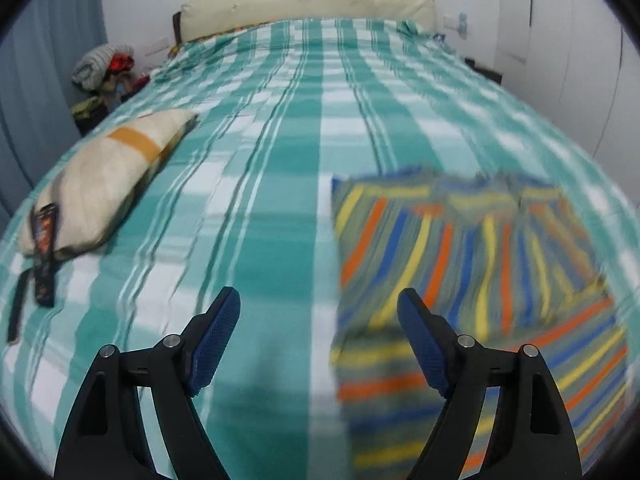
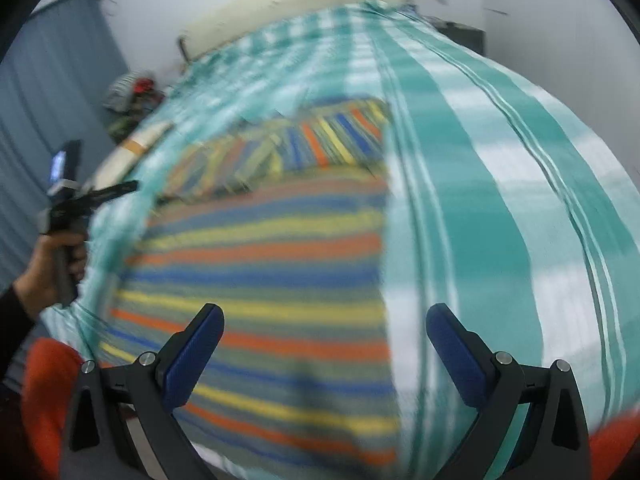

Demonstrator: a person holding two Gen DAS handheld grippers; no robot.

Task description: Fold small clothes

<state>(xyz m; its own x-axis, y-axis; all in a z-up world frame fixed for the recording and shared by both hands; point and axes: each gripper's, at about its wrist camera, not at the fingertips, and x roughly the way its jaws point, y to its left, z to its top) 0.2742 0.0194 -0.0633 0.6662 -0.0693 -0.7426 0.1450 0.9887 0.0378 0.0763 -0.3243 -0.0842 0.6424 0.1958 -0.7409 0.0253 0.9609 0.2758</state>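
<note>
Striped garment (image 1: 472,264) lies flat on the bed, at 3 o'clock in the left wrist view and dead centre in the right wrist view (image 2: 272,264). Far part looks already doubled over, its stripes running crosswise to the near part. Looks like thin woven cloth: light, limp, no stiffness, probably drags on the checked bedsheet (image 1: 260,160). Best pinch is a corner or hem edge, one per side.

Left gripper (image 1: 319,314) is spread wide, holding nothing. Right gripper (image 2: 324,330) likewise, above the near edge.

Beige pillow (image 1: 108,184) at 9 o'clock, well apart.
</note>
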